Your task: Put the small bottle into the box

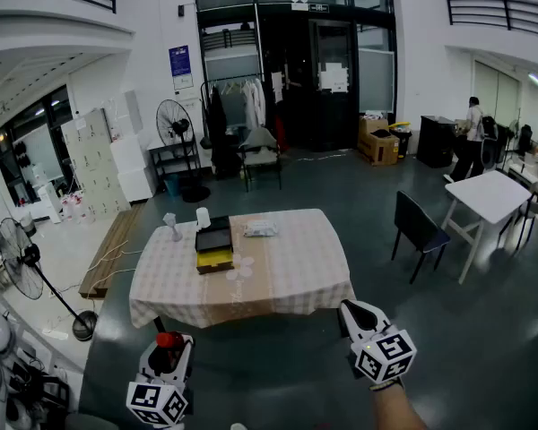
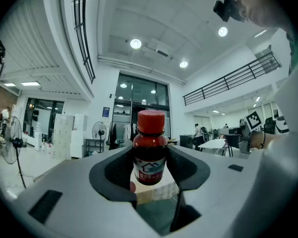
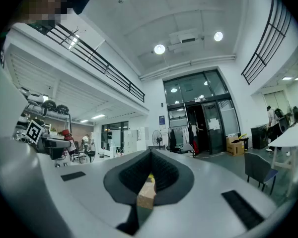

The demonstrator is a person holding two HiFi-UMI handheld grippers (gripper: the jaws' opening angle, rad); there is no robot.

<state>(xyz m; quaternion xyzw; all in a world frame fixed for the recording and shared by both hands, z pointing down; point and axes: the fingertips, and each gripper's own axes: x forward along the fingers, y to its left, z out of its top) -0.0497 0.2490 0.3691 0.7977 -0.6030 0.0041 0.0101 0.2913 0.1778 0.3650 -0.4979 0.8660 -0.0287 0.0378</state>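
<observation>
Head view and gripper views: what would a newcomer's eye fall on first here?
A red-capped small bottle stands upright, clamped in the left gripper. Ahead, in the middle of a big hall, a table under a checked cloth carries a black and yellow box. The right gripper is shut and empty.

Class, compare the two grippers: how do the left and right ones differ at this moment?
The left gripper clamps the small bottle, red cap up; the right gripper holds nothing. The left jaws stand wide apart, the right jaws together. Both hover short of the table.
</observation>
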